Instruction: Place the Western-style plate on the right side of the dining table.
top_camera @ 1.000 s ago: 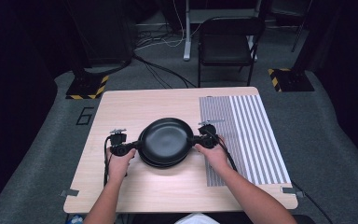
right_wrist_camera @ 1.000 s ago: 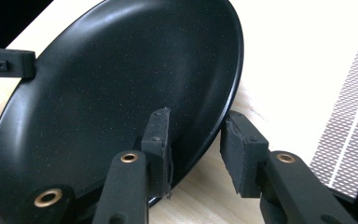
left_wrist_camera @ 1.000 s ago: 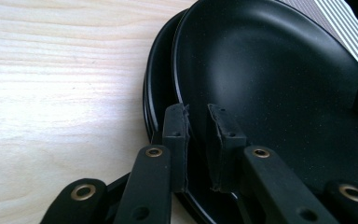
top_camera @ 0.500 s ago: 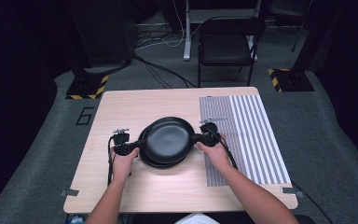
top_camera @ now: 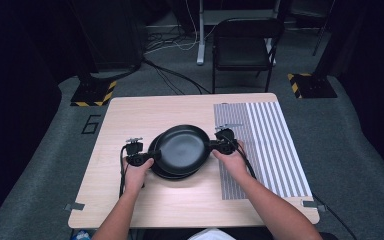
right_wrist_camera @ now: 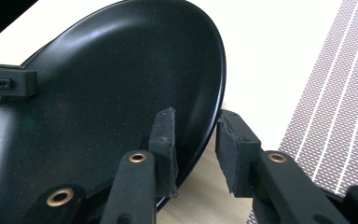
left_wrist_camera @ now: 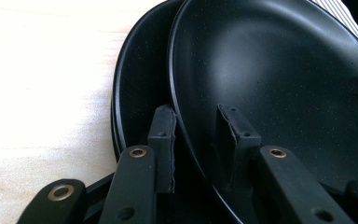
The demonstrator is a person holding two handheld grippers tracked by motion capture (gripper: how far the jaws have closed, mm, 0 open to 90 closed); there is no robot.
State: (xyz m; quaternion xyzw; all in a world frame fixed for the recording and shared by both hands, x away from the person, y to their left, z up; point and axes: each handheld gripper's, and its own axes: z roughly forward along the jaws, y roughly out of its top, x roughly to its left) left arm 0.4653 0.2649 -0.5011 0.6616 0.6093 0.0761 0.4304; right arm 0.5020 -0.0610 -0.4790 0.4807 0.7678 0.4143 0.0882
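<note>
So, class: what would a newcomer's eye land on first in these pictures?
A glossy black plate at the middle of the pale wooden table, lifted off a second black plate, its rim between the fingers of the left gripper and right gripper. On the right lies a striped placemat.

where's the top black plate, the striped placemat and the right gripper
Round black top plate (top_camera: 182, 149), high view: middle of its glossy inside.
Grey-and-white striped placemat (top_camera: 275, 150), high view: bare stripes right of the hand.
Black right gripper (right_wrist_camera: 195, 140), right gripper view: between its pads, at the plate's rim.
</note>
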